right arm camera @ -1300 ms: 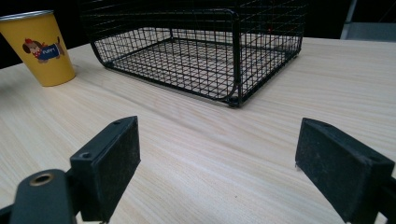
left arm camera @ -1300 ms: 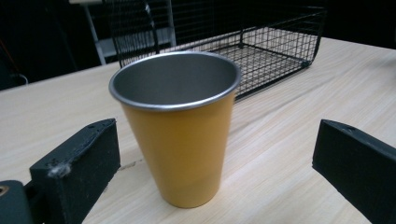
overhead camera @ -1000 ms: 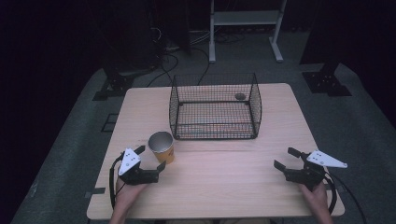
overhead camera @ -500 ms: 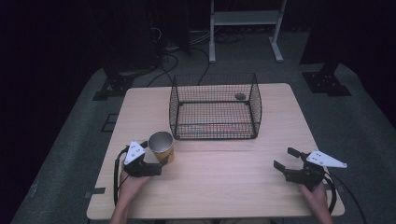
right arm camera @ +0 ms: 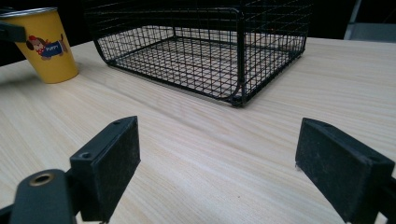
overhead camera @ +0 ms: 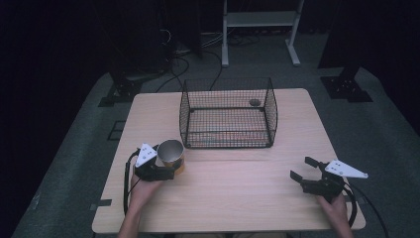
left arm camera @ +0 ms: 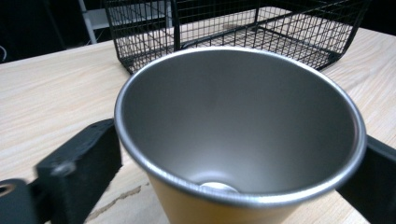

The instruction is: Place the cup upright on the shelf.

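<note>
A yellow cup [overhead camera: 171, 154] with a steel inner wall and a cartoon puppy on its side stands upright at the table's front left, just ahead of the wire basket's near left corner. My left gripper [overhead camera: 168, 162] is shut on the cup, one black jaw pressed against each side below the rim. In the left gripper view the cup [left arm camera: 233, 116] sits between the two jaws of that gripper [left arm camera: 238, 172]. My right gripper [overhead camera: 299, 167] rests open at the front right with nothing between its jaws. The right gripper view shows its spread jaws [right arm camera: 217, 154] and the cup [right arm camera: 46, 46] far off.
A black wire basket [overhead camera: 228, 114] stands at the back middle of the wooden table [overhead camera: 237, 198], with a small dark round thing [overhead camera: 255, 102] at its far side. The basket [right arm camera: 205, 51] lies ahead of the right gripper. Dark stands and cables surround the table.
My left gripper has slid forward and to the right until its jaws took the cup between them. The right gripper has stayed still.
</note>
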Tool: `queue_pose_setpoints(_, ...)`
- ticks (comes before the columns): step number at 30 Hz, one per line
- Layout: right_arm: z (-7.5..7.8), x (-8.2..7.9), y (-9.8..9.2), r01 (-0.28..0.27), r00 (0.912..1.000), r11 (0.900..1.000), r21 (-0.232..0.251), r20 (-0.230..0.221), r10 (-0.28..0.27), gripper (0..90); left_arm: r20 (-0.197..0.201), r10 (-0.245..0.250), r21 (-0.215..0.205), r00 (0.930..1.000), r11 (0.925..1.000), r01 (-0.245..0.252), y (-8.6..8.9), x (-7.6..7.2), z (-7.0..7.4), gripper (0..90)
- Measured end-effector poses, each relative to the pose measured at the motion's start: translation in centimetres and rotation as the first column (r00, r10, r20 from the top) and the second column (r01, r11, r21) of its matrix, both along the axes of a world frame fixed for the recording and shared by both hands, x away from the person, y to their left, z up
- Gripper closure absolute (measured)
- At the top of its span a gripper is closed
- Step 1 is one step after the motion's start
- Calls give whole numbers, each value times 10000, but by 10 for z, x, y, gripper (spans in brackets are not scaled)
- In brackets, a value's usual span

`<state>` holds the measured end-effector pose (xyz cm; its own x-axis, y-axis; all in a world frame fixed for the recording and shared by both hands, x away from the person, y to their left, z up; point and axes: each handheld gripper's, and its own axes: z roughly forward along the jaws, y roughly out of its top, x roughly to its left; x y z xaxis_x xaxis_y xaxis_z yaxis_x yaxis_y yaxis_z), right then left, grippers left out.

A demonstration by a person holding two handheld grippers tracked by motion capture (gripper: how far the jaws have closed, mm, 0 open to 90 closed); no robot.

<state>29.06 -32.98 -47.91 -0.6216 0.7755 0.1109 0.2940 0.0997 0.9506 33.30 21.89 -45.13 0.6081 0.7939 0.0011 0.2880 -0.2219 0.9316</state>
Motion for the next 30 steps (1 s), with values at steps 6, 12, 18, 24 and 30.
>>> queue_pose_setpoints(6, 0, 0, 0, -40, 10000, 10000, -3, 3, 40, 128, 110, -207, 35, 9997, 9998, 206, 0, 1, 1, 129)
queue_pose_setpoints(12, 0, 0, 0, -30, 10000, 10000, -3, 3, 30, 128, 189, -153, 95, 9997, 9998, 151, 0, -1, 2, 132)
queue_pose_setpoints(18, 0, 0, 0, -13, 10000, 10000, -7, -1, 13, 128, 505, -281, -96, 9983, 9995, 286, -1, -7, 8, 133)
queue_pose_setpoints(24, 0, 0, 1, -42, 10000, 10000, -68, 13, 42, 129, 647, -591, -256, 9962, 9978, 608, -3, -11, 18, 133)
queue_pose_setpoints(30, 0, 0, 1, -37, 10000, 10000, -52, -3, 37, 129, 836, -931, -129, 9921, 9954, 945, -10, -12, 29, 132)
